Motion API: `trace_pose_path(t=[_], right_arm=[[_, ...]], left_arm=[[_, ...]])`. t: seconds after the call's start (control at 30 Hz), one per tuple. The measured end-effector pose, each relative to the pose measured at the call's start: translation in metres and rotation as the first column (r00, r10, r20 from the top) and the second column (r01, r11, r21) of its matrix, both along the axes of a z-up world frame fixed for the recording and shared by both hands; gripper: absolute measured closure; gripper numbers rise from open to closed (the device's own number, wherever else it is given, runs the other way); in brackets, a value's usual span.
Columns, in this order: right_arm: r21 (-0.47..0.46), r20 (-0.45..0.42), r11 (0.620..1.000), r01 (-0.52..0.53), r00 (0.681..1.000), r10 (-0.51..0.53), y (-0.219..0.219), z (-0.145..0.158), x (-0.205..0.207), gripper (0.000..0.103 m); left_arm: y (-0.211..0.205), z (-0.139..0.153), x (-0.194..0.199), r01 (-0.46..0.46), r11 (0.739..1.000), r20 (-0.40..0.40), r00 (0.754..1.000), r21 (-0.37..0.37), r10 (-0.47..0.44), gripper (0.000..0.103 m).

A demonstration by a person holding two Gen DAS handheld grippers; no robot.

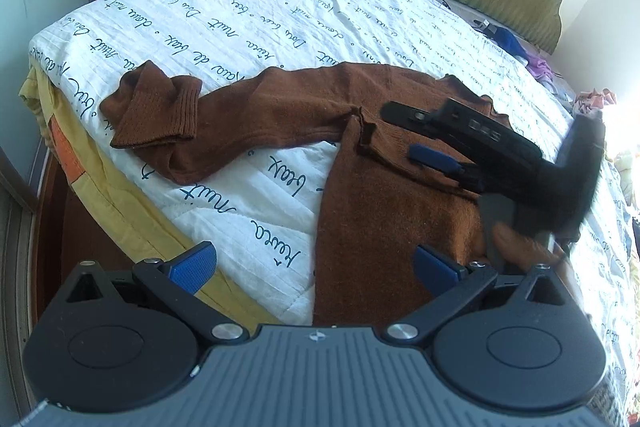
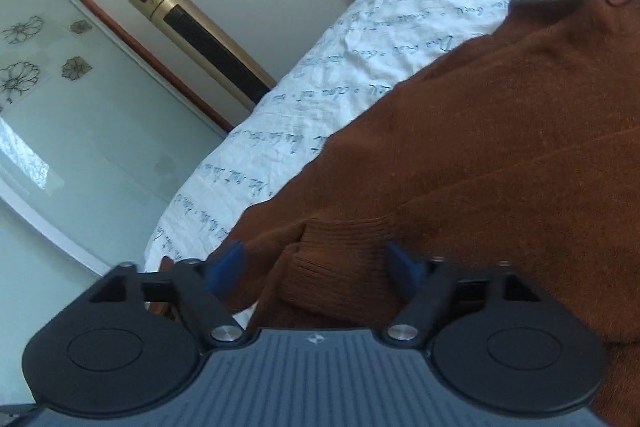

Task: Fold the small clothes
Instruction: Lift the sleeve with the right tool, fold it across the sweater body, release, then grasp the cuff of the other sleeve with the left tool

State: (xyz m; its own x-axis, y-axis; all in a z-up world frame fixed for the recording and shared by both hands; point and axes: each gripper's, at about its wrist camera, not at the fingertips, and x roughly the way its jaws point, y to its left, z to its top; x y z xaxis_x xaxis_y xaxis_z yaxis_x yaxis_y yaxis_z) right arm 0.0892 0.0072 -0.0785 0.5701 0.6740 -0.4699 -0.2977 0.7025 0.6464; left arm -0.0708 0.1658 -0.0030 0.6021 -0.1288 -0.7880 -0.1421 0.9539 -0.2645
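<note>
On the quilt [image 1: 248,39], both hand-held grippers gape over a half-hidden brown sweater [image 1: 384,195].

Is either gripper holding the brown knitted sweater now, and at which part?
Neither holds it. Right gripper stands open around the brown knitted sweater's ribbed cuff; left gripper is open.

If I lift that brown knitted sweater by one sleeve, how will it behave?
The brown knitted sweater would probably hang limp: its left sleeve already lies crumpled and doubled over. It likely drags rather than slides, since the fuzzy knit sits on a quilted white bedspread. Seemingly light, not fragile.
</note>
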Motion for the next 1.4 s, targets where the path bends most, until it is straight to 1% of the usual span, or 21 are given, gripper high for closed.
trace_pose_path(t=[0.13,0.23,0.27,0.33,0.43,0.47,0.5,0.57,0.63,0.7,0.73,0.8,0.83,0.93,1.0,1.03,1.07,1.17,1.27,1.33,1.4], right_arm=[[0.003,0.099,0.997,0.071,0.993,-0.071,-0.044,0.030,-0.032,0.017],[-0.027,0.166,0.968,0.248,0.956,-0.240,-0.111,0.051,-0.058,0.017],[-0.039,0.186,0.950,0.308,0.937,-0.296,-0.136,0.055,-0.067,0.017],[-0.058,0.187,0.893,0.447,0.883,-0.430,-0.192,0.058,-0.081,0.017],[-0.133,0.163,0.810,0.571,0.819,-0.550,-0.258,0.048,-0.089,0.017],[-0.161,0.138,0.796,0.583,0.812,-0.567,-0.273,0.044,-0.088,0.017],[-0.183,0.112,0.795,0.578,0.816,-0.567,-0.283,0.039,-0.086,0.018],[-0.199,0.113,0.796,0.572,0.820,-0.561,-0.290,0.032,-0.089,0.017],[-0.220,0.118,0.812,0.541,0.841,-0.528,-0.283,0.025,-0.088,0.018],[-0.312,0.136,0.808,0.499,0.865,-0.482,-0.267,0.016,-0.083,0.018],[-0.419,0.155,0.776,0.471,0.879,-0.450,-0.255,0.012,-0.078,0.019],[-0.656,0.210,0.623,0.426,0.896,-0.392,-0.231,-0.002,-0.071,0.020],[-0.714,0.214,0.573,0.401,0.905,-0.367,-0.227,-0.010,-0.069,0.020],[-0.662,0.197,0.620,0.422,0.895,-0.399,-0.239,-0.006,-0.074,0.020],[-0.644,0.247,0.606,0.466,0.877,-0.412,-0.235,0.009,-0.081,0.019],[-0.622,0.269,0.613,0.487,0.868,-0.417,-0.232,0.019,-0.085,0.019],[-0.589,0.281,0.639,0.494,0.867,-0.412,-0.228,0.029,-0.088,0.019],[-0.476,0.281,0.755,0.451,0.892,-0.355,-0.204,0.049,-0.090,0.019],[-0.421,0.283,0.838,0.348,0.928,-0.243,-0.164,0.050,-0.081,0.013],[-0.404,0.290,0.868,0.289,0.940,-0.178,-0.139,0.042,-0.069,0.011],[-0.448,0.285,0.854,0.263,0.948,-0.142,-0.116,0.028,-0.054,0.011]], left_arm=[[-0.004,0.000,0.008,0.013,1.000,-0.008,1.000,0.000,-0.013,0.000],[-0.013,0.001,0.015,0.034,0.999,0.000,0.999,0.005,-0.034,0.000],[-0.016,0.002,0.018,0.040,0.999,0.003,0.999,0.007,-0.040,0.000],[-0.022,0.003,0.023,0.051,0.999,0.007,0.999,0.009,-0.052,0.000],[-0.033,0.001,0.031,0.071,0.997,0.001,0.997,0.004,-0.071,0.000],[-0.036,0.000,0.034,0.077,0.997,-0.005,0.997,0.002,-0.077,0.000],[-0.040,-0.001,0.036,0.085,0.996,-0.011,0.996,0.003,-0.085,0.000],[-0.045,-0.003,0.036,0.094,0.995,-0.018,0.995,0.011,-0.094,0.000],[-0.049,-0.004,0.033,0.098,0.995,-0.022,0.995,0.020,-0.097,0.000],[-0.049,-0.007,0.032,0.097,0.995,-0.039,0.995,0.023,-0.096,0.000],[-0.048,-0.009,0.031,0.095,0.995,-0.044,0.995,0.028,-0.094,0.000],[-0.044,-0.010,0.029,0.081,0.996,-0.053,0.995,0.044,-0.079,0.000],[-0.041,-0.010,0.029,0.072,0.996,-0.055,0.996,0.049,-0.069,0.000],[-0.030,-0.012,0.028,0.035,0.998,-0.058,0.998,0.048,-0.033,0.000],[-0.023,-0.014,0.029,0.015,0.999,-0.065,0.998,0.038,-0.013,0.000],[-0.021,-0.015,0.030,0.009,0.999,-0.071,0.997,0.036,-0.006,0.000],[-0.019,-0.016,0.032,0.004,0.999,-0.076,0.997,0.036,-0.002,0.000],[-0.017,-0.018,0.033,0.005,0.999,-0.077,0.997,0.044,-0.002,0.000],[-0.014,-0.022,0.032,-0.010,0.999,-0.080,0.997,0.035,0.013,0.000],[-0.011,-0.024,0.030,-0.027,0.999,-0.052,0.998,0.029,0.029,0.000],[-0.009,-0.024,0.028,-0.048,0.998,-0.031,0.998,0.039,0.049,0.000]])
